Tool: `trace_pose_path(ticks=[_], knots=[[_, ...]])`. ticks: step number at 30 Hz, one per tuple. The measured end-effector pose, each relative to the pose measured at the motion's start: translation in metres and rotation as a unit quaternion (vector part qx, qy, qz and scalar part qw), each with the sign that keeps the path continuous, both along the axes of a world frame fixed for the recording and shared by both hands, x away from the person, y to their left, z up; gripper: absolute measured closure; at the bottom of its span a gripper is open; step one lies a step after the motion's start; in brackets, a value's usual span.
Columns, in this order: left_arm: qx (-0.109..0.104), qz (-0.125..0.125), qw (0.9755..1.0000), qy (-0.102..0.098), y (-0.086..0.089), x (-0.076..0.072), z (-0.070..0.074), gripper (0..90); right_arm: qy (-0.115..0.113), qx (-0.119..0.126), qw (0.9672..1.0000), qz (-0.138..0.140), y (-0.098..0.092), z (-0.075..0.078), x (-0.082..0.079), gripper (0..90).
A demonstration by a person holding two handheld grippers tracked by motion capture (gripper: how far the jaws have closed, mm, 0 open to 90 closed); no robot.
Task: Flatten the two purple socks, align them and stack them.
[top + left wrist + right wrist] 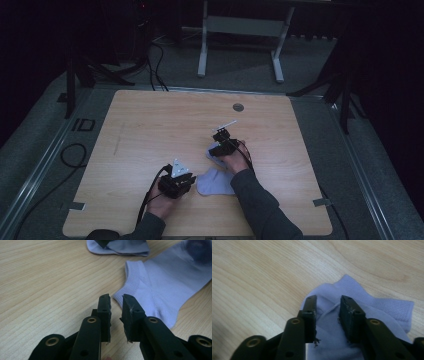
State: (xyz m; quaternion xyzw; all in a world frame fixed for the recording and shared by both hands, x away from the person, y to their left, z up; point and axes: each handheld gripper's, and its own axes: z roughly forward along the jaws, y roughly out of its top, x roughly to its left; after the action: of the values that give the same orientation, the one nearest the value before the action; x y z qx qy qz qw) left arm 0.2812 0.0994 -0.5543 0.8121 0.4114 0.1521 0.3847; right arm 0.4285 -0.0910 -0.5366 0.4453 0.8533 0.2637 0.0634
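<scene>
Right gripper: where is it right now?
In the high view the right gripper is right of table centre, over the farther lavender sock; the right gripper view shows its jaws open, straddling that sock's fabric.

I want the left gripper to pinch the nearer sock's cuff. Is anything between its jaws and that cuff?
Nothing visible. The left gripper is open just short of the sock's cuff, with bare table around it; the second sock lies farther off.

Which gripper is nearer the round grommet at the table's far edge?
Right. The right gripper sits mid-table over a sock, below the grommet; the left gripper is farther back, near the person.
</scene>
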Motion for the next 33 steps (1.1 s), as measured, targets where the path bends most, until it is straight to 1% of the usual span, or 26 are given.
trace_pose_path(ticks=[1, 5, 8, 12, 17, 18, 19, 20, 22, 23, 24, 26, 27, 28, 29, 30, 33], knots=[[0.001, -0.001, 1.0, 0.001, 0.0, 0.0, 0.0, 77.2, -0.003, -0.006, 1.0, 0.001, 0.001, 0.0, 0.001, 72.0], [0.002, -0.001, 1.0, 0.0, -0.001, 0.0, 0.0, 77.2, -0.004, -0.019, 0.9997, 0.011, 0.002, 0.002, 0.0, 83.9], [0.002, 0.0, 1.0, 0.0, -0.001, 0.0, -0.001, 77.2, -0.009, -0.021, 0.9995, 0.019, 0.0, 0.004, -0.002, 88.7], [0.003, -0.002, 1.0, -0.002, -0.002, -0.001, -0.001, 77.2, -0.014, -0.01, 0.9996, 0.023, -0.004, 0.011, -0.003, 89.2], [0.003, -0.001, 1.0, -0.002, -0.002, 0.0, -0.001, 77.2, -0.026, 0.006, 0.9993, 0.027, -0.012, 0.023, -0.006, 89.2], [0.003, -0.001, 1.0, -0.002, -0.002, 0.0, -0.001, 77.2, -0.026, 0.006, 0.9993, 0.027, -0.012, 0.023, -0.006, 89.2], [0.003, -0.001, 1.0, -0.002, -0.002, 0.0, -0.001, 77.2, -0.029, 0.009, 0.9992, 0.028, -0.015, 0.026, -0.007, 89.2], [0.003, -0.003, 1.0, -0.004, -0.002, -0.001, 0.0, 77.2, -0.038, 0.014, 0.9988, 0.029, -0.02, 0.032, -0.009, 89.2], [0.002, -0.003, 1.0, -0.003, -0.002, -0.001, 0.0, 77.2, -0.043, 0.018, 0.9985, 0.029, -0.025, 0.038, -0.012, 89.2], [0.002, -0.003, 1.0, -0.003, -0.002, -0.001, 0.0, 77.2, -0.043, 0.018, 0.9985, 0.029, -0.025, 0.038, -0.012, 89.2], [0.003, -0.003, 1.0, -0.003, -0.002, -0.001, -0.001, 77.2, -0.049, 0.02, 0.9981, 0.03, -0.032, 0.043, -0.014, 89.2], [0.003, -0.003, 1.0, -0.003, -0.002, -0.001, -0.001, 77.1, -0.054, 0.023, 0.9979, 0.029, -0.04, 0.047, -0.016, 89.1], [0.003, -0.003, 1.0, -0.003, -0.002, -0.001, -0.001, 77.1, -0.054, 0.023, 0.9979, 0.029, -0.04, 0.047, -0.016, 89.1], [0.003, -0.003, 1.0, -0.003, -0.002, 0.0, -0.001, 77.1, -0.059, 0.025, 0.9976, 0.026, -0.048, 0.05, -0.019, 89.1], [0.003, -0.003, 1.0, -0.003, -0.002, 0.0, -0.001, 77.1, -0.059, 0.025, 0.9976, 0.026, -0.048, 0.05, -0.019, 89.1], [0.003, -0.002, 1.0, -0.003, -0.002, 0.0, -0.001, 77.1, -0.062, 0.028, 0.9975, 0.02, -0.057, 0.051, -0.022, 89.1], [0.003, -0.003, 1.0, -0.003, -0.002, 0.0, -0.001, 77.1, -0.064, 0.029, 0.9974, 0.016, -0.07, 0.05, -0.026, 89.1]])
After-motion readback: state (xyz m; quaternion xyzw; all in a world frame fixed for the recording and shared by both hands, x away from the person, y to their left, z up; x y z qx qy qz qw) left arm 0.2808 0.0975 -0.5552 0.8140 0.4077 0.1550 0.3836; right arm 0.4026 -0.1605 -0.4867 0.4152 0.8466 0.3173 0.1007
